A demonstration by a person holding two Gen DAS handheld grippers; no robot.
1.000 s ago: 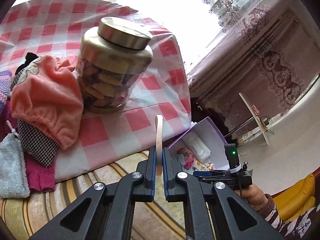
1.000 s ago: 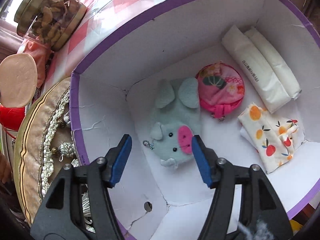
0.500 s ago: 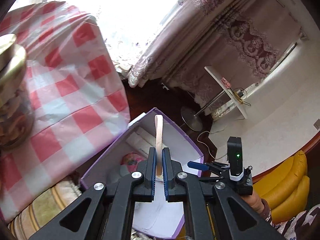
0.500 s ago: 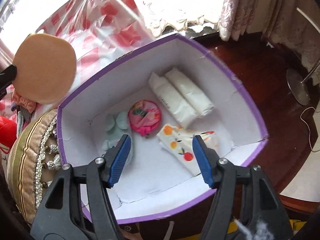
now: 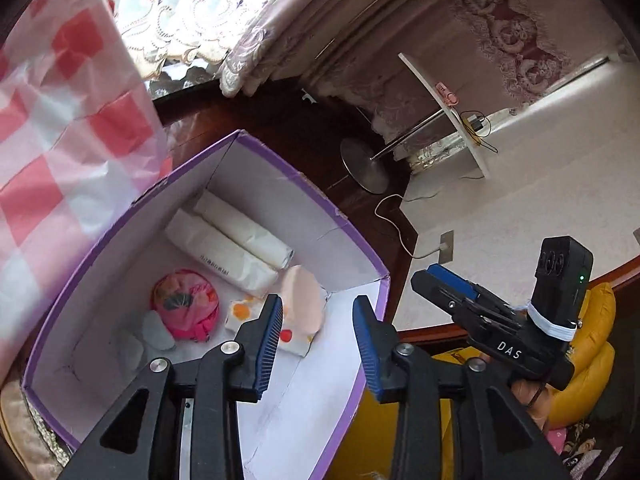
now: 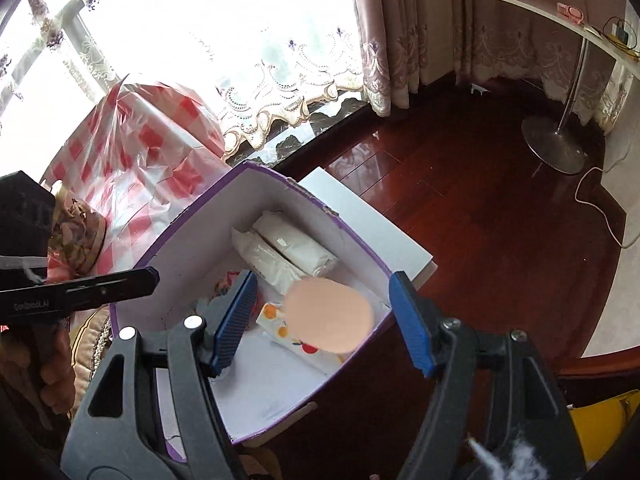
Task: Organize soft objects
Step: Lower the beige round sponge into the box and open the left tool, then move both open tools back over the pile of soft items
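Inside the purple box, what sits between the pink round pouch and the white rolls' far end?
Nothing: bare white box floor between pink pouch and white rolls, in the left wrist view.

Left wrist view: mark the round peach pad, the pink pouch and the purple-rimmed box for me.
round peach pad (image 5: 306, 300), left wrist view, on its flat face.
pink pouch (image 5: 185, 304), left wrist view, on its domed top.
purple-rimmed box (image 5: 304, 178), left wrist view, on the far purple rim.
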